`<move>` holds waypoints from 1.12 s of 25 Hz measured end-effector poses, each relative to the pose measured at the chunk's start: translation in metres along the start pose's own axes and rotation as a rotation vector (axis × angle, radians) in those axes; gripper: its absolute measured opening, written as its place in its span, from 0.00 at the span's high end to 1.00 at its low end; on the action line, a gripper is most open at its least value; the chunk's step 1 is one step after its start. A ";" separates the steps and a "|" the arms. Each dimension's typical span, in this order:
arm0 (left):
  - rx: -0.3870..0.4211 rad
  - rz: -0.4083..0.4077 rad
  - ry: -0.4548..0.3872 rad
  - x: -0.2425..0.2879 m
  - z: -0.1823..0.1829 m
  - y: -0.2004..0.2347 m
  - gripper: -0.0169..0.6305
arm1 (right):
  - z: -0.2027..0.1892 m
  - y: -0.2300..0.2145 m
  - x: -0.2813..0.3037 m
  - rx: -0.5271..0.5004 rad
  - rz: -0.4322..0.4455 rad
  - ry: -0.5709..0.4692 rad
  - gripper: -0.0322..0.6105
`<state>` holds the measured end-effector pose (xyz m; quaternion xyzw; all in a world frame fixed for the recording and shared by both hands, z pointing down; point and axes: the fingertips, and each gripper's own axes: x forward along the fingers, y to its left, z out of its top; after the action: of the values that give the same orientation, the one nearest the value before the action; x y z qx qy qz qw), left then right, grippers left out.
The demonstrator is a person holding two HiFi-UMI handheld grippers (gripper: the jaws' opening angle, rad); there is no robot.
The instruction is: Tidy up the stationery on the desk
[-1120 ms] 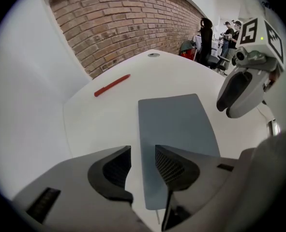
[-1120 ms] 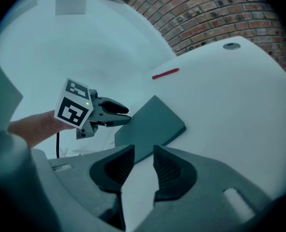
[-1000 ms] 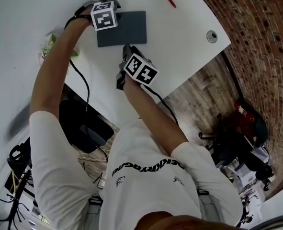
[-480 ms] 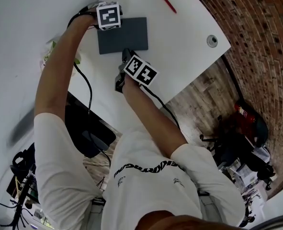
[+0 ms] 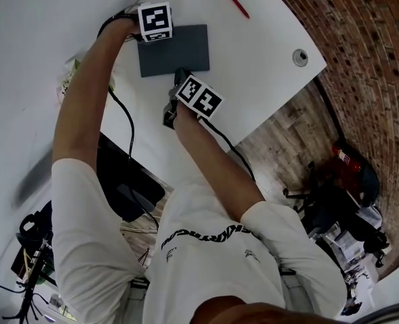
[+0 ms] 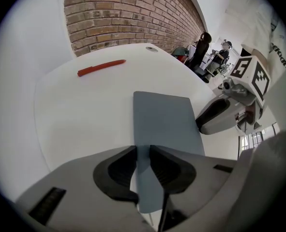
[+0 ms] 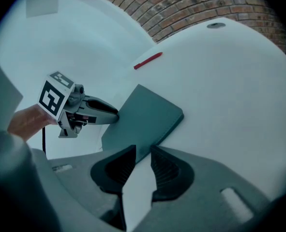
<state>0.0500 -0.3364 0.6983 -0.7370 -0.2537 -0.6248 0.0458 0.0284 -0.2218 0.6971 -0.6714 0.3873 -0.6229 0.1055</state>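
notebook (image 5: 179,51): lying flat
left gripper (image 6: 143,164): clamped on notebook's edge, probably to lift it
right gripper (image 7: 139,170): parted, empty, at another notebook edge
red pen (image 5: 234,1): beyond notebook

Left claw (image 6: 143,151) clamped; right claw (image 7: 143,151) ajar

In the head view the notebook (image 5: 174,49) lies flat on the desk (image 5: 267,86). The pen (image 5: 234,1) lies at its 1 o'clock, well apart; the cable grommet (image 5: 300,57) sits at 3 o'clock, near the desk's edge. The left gripper (image 6: 143,152) holds the notebook's 9 o'clock edge; the right gripper (image 7: 143,151) is at its 6 o'clock edge.
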 end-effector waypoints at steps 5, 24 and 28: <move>-0.016 0.006 0.020 0.000 -0.001 0.000 0.84 | -0.001 0.001 0.001 -0.030 -0.004 0.013 0.81; -0.293 0.077 -0.011 0.005 -0.004 -0.030 0.85 | 0.020 -0.028 -0.021 -0.175 -0.034 0.017 0.83; -0.387 0.129 -0.042 0.007 -0.009 -0.044 0.85 | 0.020 -0.033 -0.027 -0.207 0.003 0.068 0.81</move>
<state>0.0239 -0.2994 0.6960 -0.7597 -0.0818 -0.6421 -0.0622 0.0615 -0.1888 0.6935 -0.6567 0.4539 -0.6018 0.0234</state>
